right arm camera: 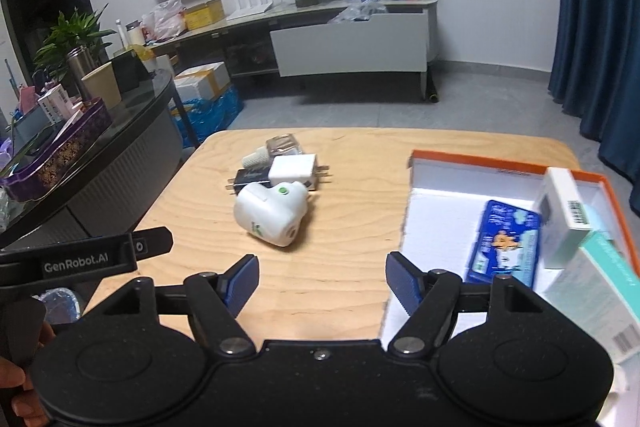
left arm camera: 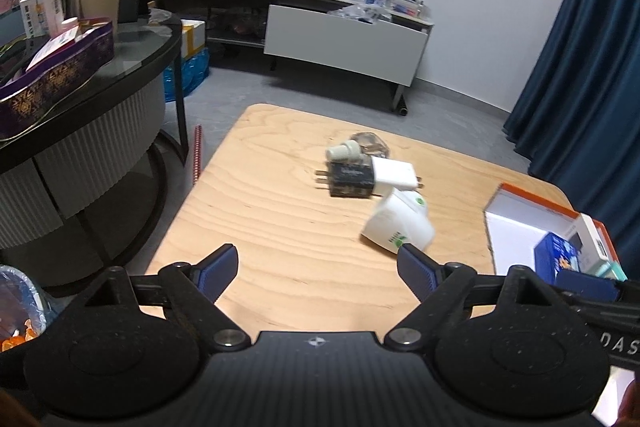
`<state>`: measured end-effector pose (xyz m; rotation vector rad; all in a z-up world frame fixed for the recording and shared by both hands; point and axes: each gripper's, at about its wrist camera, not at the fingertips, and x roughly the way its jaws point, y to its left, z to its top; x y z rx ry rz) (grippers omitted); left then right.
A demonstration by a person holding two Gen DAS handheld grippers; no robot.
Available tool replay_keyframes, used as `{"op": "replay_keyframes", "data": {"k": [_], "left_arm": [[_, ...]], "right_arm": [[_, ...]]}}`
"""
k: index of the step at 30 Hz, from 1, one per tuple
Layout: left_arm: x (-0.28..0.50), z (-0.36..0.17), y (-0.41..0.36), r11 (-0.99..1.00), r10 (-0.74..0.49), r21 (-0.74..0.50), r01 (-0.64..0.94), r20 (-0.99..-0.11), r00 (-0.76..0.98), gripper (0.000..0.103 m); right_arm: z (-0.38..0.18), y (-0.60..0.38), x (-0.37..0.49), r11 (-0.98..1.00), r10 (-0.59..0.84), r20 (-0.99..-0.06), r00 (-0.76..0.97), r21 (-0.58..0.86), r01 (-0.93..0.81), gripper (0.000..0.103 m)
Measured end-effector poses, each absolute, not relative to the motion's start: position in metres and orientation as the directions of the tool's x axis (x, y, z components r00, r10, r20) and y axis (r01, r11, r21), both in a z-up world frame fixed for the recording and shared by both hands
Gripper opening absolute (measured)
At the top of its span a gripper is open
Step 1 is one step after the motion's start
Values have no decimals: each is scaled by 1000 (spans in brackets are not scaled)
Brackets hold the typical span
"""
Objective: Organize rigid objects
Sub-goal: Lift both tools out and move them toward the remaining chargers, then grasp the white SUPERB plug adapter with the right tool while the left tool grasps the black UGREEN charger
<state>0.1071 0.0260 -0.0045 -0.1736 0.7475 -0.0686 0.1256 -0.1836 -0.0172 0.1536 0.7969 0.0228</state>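
A small pile sits mid-table: a white plug-in device with a green dot (right arm camera: 272,217) (left arm camera: 398,225), a black charger (left arm camera: 350,179) (right arm camera: 250,177), a white charger (left arm camera: 394,173) (right arm camera: 292,167), and a clear bottle with a cream cap (left arm camera: 346,151) (right arm camera: 276,147). An open orange-rimmed white box (right arm camera: 432,187) (left arm camera: 508,223) on the right holds a blue tin (right arm camera: 506,241) and several small cartons (right arm camera: 564,215). My left gripper (left arm camera: 318,263) is open over bare wood, its right fingertip near the white device. My right gripper (right arm camera: 322,273) is open, empty, by the box's left wall.
A dark round glass-topped side table (left arm camera: 132,43) crowded with boxes and cups stands to the left. A TV cabinet (left arm camera: 344,43) with plants is behind, blue curtains (left arm camera: 592,67) to the right. The wooden table (left arm camera: 280,227) has bare surface in front of the pile.
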Motion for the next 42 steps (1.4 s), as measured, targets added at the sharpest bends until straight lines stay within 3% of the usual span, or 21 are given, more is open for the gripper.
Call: {"op": "replay_keyframes", "data": {"k": [8,22,24,26,32,42], "left_arm": [[119,-9,47,982,-94,-186,-45,-675,732,90],[152,-19,57,983,-85,-175,-49,-679,730,92],[160,-22,54,985,-89,-169,-37,-676,731,94],[168,-25,49,987,-96,-161,-20,-678,729,95],[199,-39,26,987,-152,-146,73,-671,725,98],[238,-58,2,993,-111,-94,64,-687,718,99]], "right_arm": [[-36,-166,163,981,135,-725,676,195,13,92],[-79,-141,235,979,135,-773,620,200,36,93],[-83,-145,239,978,128,-778,616,201,50,82],[-82,-150,235,978,112,-773,625,198,69,79],[-77,-171,213,980,69,-786,615,168,106,79],[-74,-176,193,987,68,-785,615,144,76,79]]}}
